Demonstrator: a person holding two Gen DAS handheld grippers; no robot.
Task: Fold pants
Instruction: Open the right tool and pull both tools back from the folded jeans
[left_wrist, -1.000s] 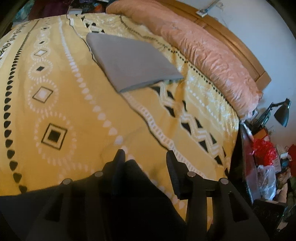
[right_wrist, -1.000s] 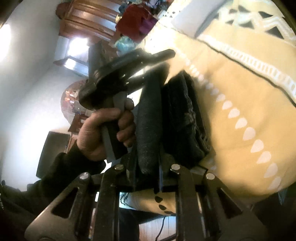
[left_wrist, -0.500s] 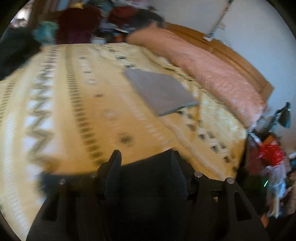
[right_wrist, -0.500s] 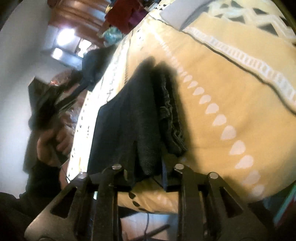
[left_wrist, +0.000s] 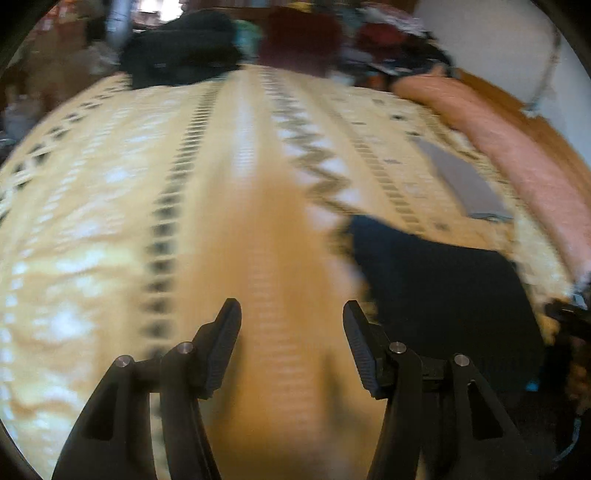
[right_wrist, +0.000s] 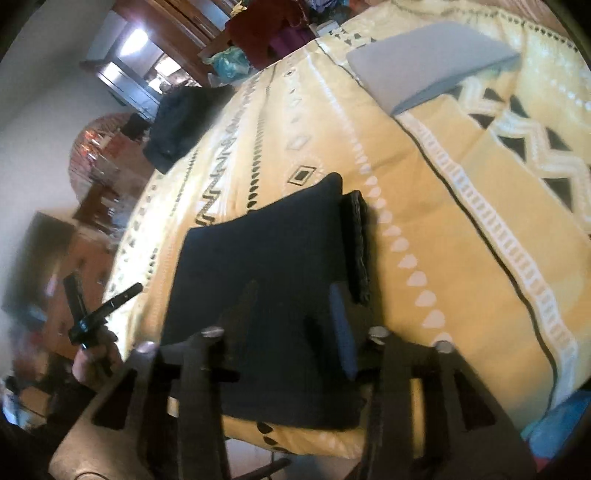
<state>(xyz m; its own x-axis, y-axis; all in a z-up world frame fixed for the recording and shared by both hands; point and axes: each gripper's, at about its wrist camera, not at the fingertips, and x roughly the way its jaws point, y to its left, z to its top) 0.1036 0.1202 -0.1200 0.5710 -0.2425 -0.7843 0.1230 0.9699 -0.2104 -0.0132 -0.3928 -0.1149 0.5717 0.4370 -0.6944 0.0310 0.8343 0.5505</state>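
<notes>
My right gripper (right_wrist: 295, 306) has just been opening, its jaws apart over the folded dark pants (right_wrist: 266, 295) at the bedspread's (right_wrist: 461, 258) near edge. My left gripper (left_wrist: 291, 332) gapes empty. Soft, thick, floppy cloth; I'd pinch the stacked edge.

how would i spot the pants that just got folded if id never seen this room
Start at the big bed under the yellow patterned bedspread. At its near edge lies a flat, dark navy folded rectangle of fabric, the folded pants. Unlike the pale grey folded cloth further up the bed and the crumpled dark garment at the bed's far edge, it is neatly squared, with stacked hems showing on one side.
</notes>
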